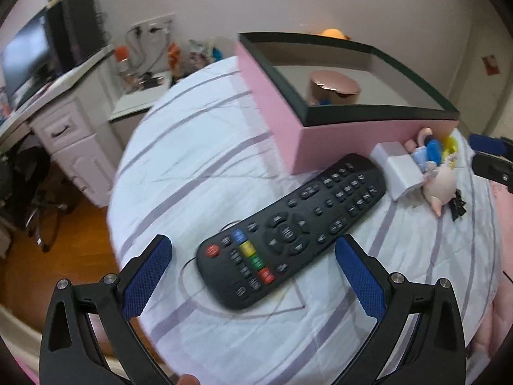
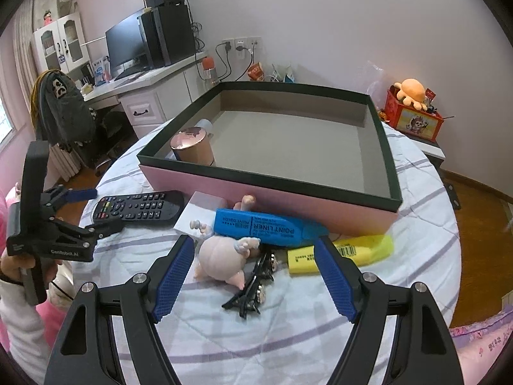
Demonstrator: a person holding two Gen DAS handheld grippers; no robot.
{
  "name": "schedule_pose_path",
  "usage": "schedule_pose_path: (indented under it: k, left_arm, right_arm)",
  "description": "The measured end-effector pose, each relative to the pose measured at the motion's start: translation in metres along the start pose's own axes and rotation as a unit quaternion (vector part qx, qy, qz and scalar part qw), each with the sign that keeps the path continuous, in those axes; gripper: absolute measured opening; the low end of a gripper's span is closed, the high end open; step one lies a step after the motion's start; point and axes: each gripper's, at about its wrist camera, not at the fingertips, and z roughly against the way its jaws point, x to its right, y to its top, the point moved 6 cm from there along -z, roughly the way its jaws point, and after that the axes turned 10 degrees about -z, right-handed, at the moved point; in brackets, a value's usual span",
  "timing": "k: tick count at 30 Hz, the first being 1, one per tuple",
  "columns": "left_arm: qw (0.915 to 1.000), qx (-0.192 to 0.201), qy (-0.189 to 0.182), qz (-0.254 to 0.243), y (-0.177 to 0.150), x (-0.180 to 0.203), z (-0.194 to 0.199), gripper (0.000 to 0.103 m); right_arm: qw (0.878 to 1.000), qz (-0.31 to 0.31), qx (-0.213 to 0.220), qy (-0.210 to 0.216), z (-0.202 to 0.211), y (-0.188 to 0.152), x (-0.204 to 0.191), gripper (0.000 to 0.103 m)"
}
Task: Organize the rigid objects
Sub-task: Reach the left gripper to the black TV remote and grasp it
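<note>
Left tool point(image 1: 253, 253) spread over the remote point(image 1: 290, 231); straddle its narrow width squarely before pinching. Right tool point(image 2: 255, 253) spread, empty.

Box point(image 2: 320, 205) wall blocks behind clutter; box floor point(image 2: 288, 147) mostly free beside jar point(image 2: 192, 147).

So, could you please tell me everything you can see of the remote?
The remote is a long, black, plastic-looking handset with rows of dark buttons, a round navigation pad and blue, yellow, green and red keys near one end. It lies flat, face up, on the striped sheet, its far end close to the pink box and a white block. The open left tongs hang over its coloured-key end; contact is unclear.
</note>
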Motion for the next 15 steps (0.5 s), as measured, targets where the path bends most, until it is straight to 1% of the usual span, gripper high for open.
schedule_pose_path:
  k: [1, 3, 6, 9, 12, 15]
  left_arm:
    - [1.0, -0.003, -0.005, -0.005, 0.001, 0.003, -0.004, 0.103]
    - [0.9999, -0.007, 0.0, -0.012, 0.003, 0.006, -0.009, 0.103]
    - [1.0, -0.005, -0.005, -0.004, 0.003, 0.008, -0.01, 0.103]
    - [0.9998, -0.009, -0.005, 0.016, 0.003, 0.008, -0.007, 0.099]
    - [0.9996, -0.016, -0.008, 0.022, 0.0, 0.013, -0.003, 0.092]
    - [0.9989, -0.024, -0.01, 0.039, -0.005, 0.018, 0.002, 0.09]
  right_arm:
    - [1.0, 0.0, -0.002, -0.002, -0.002, 0.001, 0.0, 0.078]
    - [1.0, -0.001, -0.004, -0.005, -0.005, 0.002, 0.0, 0.078]
    - [1.0, 0.0, -0.005, -0.005, -0.007, 0.002, 0.0, 0.078]
    - [1.0, 0.001, -0.006, -0.004, -0.006, 0.001, 0.001, 0.078]
    - [1.0, 0.004, -0.005, -0.005, -0.004, -0.001, 0.001, 0.078]
    - [1.0, 0.004, -0.008, -0.001, -0.002, -0.006, 0.002, 0.078]
